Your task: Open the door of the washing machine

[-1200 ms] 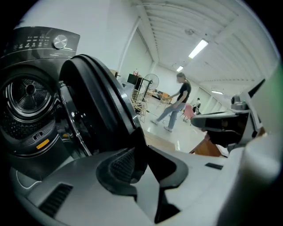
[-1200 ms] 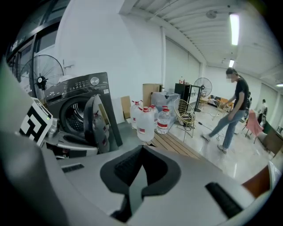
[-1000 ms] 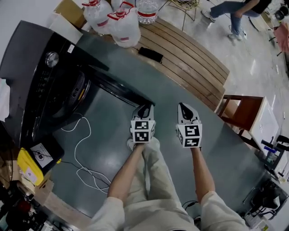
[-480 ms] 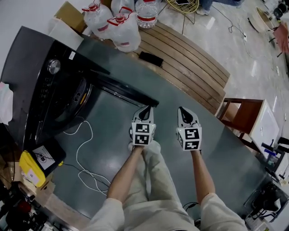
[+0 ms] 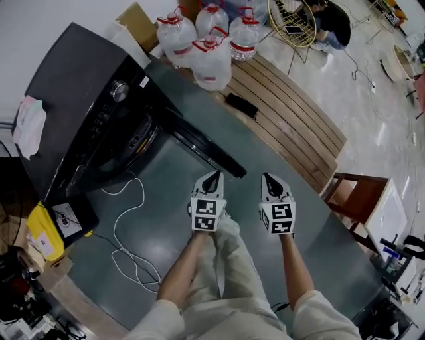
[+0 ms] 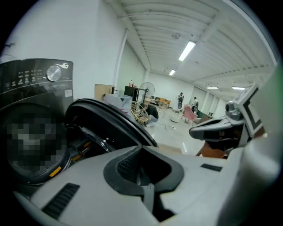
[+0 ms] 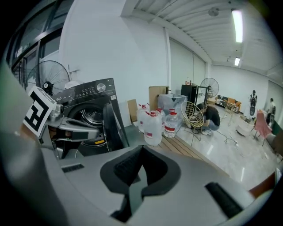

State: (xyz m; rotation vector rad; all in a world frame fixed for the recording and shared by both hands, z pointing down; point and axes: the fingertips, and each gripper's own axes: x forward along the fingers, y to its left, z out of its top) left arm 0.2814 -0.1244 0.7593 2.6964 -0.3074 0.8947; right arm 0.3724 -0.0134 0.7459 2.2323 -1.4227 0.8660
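Observation:
The black washing machine (image 5: 86, 113) stands at the left, its round door (image 5: 199, 143) swung wide open towards me. My left gripper (image 5: 212, 178) hangs just short of the door's free end, shut and empty. In the left gripper view the door (image 6: 110, 121) curves past ahead of the left gripper (image 6: 140, 152) without touching it. My right gripper (image 5: 269, 179) hovers beside the left one, to its right, shut on nothing. The right gripper view shows the machine (image 7: 88, 101), its door (image 7: 112, 126) edge-on and the left gripper (image 7: 66, 128) in front of it.
Several water bottles (image 5: 209, 50) stand behind the machine beside a slatted wooden platform (image 5: 292, 126) that bears a phone (image 5: 240, 105). A white cable (image 5: 129, 226) loops over the grey floor. A wooden chair (image 5: 358, 199) is at the right. A person (image 5: 329, 20) crouches far off.
Both grippers have risen and drawn back; the left one, which was at the door's free end, now stands off it. The door stays open.

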